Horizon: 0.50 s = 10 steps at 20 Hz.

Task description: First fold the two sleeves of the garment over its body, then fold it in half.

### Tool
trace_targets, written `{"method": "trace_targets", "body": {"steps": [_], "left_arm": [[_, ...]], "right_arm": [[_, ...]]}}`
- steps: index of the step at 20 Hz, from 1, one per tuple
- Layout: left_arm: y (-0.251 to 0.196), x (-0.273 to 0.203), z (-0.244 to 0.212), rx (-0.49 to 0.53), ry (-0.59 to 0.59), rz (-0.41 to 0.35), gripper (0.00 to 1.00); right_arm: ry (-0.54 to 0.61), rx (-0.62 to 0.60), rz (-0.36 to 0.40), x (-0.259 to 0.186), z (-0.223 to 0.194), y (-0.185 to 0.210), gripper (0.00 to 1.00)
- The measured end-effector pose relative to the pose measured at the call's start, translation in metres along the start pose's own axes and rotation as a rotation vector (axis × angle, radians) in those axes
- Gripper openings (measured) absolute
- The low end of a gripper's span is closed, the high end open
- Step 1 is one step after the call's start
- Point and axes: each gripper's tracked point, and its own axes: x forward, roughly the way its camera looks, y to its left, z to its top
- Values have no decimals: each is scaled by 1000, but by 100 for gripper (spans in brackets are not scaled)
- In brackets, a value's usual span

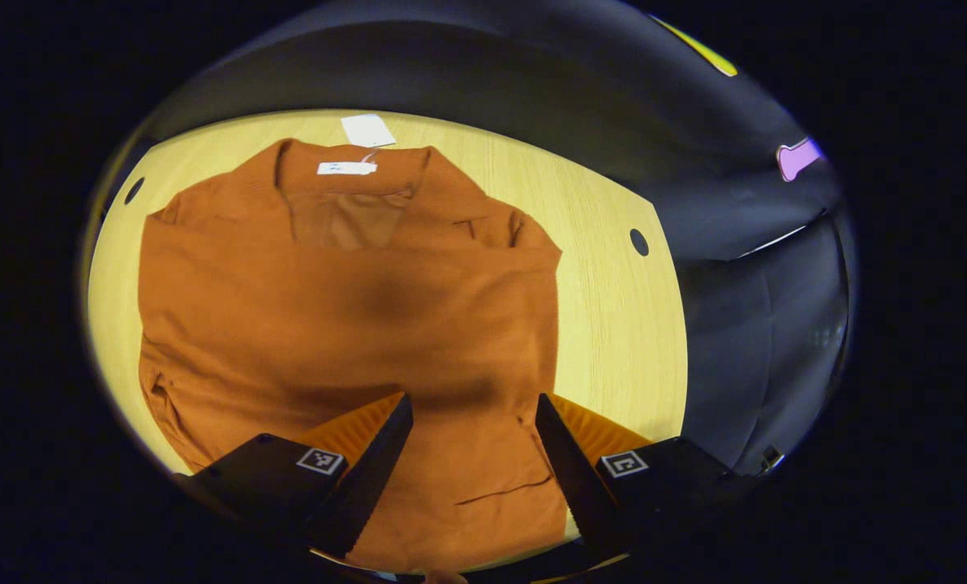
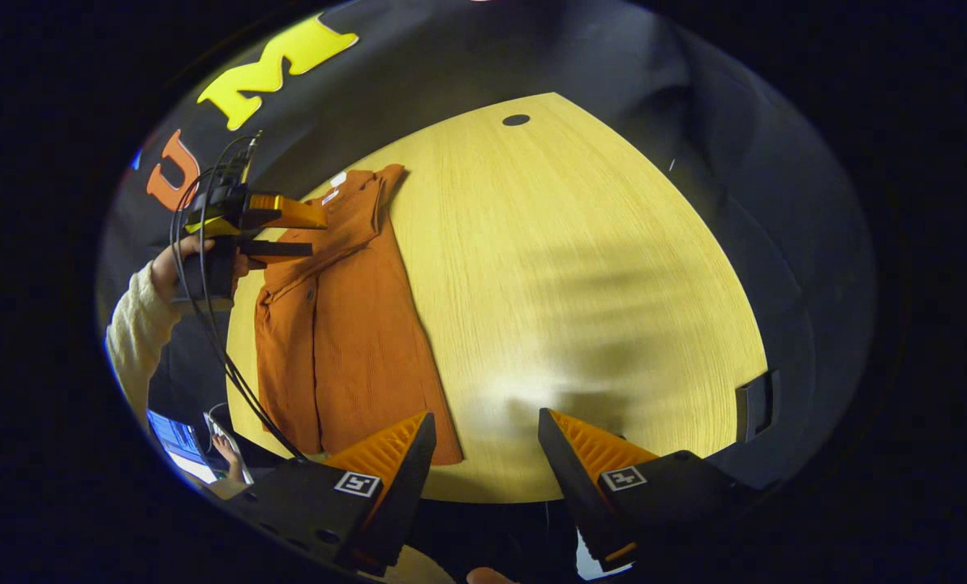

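Note:
An orange garment [image 1: 345, 324] lies flat on the wooden table [image 1: 613, 324], collar at the far end, with both sleeves lying folded across its body. My left gripper [image 1: 474, 401] hovers open above the garment's lower half, nothing between its fingers. In the right gripper view the garment [image 2: 345, 324] lies at the table's left side, and a hand holds the left gripper [image 2: 285, 231] over its collar end. My right gripper [image 2: 486, 415] stands open above bare table [image 2: 573, 284], just right of the garment's near hem corner.
A white paper tag [image 1: 367, 130] lies beyond the collar. Round holes [image 1: 638, 242] [image 2: 516, 120] mark the tabletop. A dark bracket [image 2: 755, 401] sits at the table's right edge. Cables [image 2: 216, 341] hang from the left gripper, and a screen [image 2: 177, 438] glows below.

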Motion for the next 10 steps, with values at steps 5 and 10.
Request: {"method": "trace_targets", "body": {"steps": [5, 10], "left_arm": [[82, -60, -43, -9, -155, 74, 99], [182, -123, -96, -48, -198, 224, 99]], "right_arm": [[23, -59, -11, 14, -15, 27, 83], [68, -140, -28, 36, -35, 52, 83]]}}
